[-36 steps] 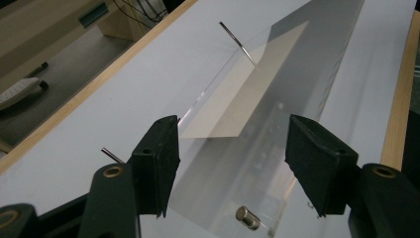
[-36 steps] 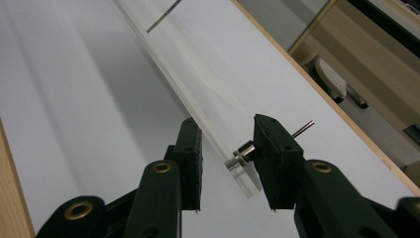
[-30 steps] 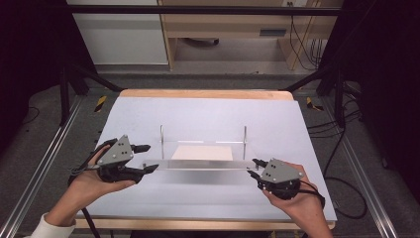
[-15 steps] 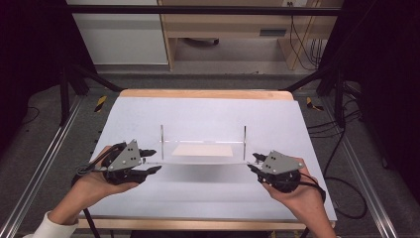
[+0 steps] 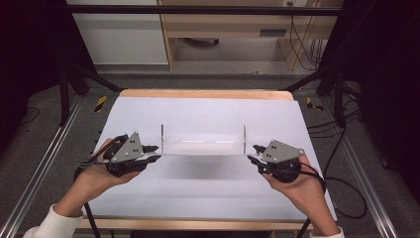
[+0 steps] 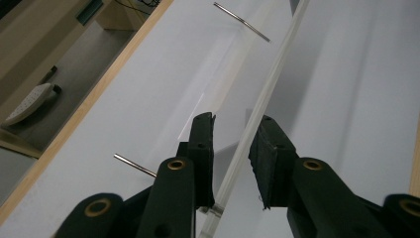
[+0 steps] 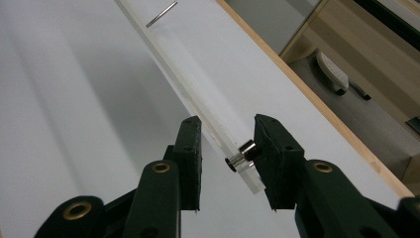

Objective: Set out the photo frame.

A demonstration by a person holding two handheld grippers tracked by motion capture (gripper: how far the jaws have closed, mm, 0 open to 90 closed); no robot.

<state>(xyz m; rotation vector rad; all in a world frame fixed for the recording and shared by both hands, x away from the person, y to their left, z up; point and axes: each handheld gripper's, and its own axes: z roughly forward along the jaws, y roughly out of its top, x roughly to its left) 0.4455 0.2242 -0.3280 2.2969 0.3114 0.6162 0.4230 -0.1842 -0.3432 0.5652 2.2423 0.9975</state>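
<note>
Both grippers, left [image 5: 151,152] and right [image 5: 255,153], spread astride the ends of the clear rack [image 5: 203,146] at mid-table [image 5: 198,111], neither pinching yet; probably about to grasp, so next squeeze both ends evenly, then lift level.

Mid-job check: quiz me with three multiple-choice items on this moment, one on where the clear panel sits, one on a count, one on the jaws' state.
1. Where is the clear panel?
A. Between the two grippers
B. On the floor
C. Off the table's far edge

2. How many thin metal rods stand up from it in the high view?
A. None
B. Two
C. Five

3. How do the left gripper's jaws stand?
A. Shut tight on the panel
B. Apart, either side of the panel's edge
C. Turned away from the panel

Answers: 1 A, the right gripper is at its other end; 2 B, one rod near each end; 3 B, gaps show beside the edge.
</note>
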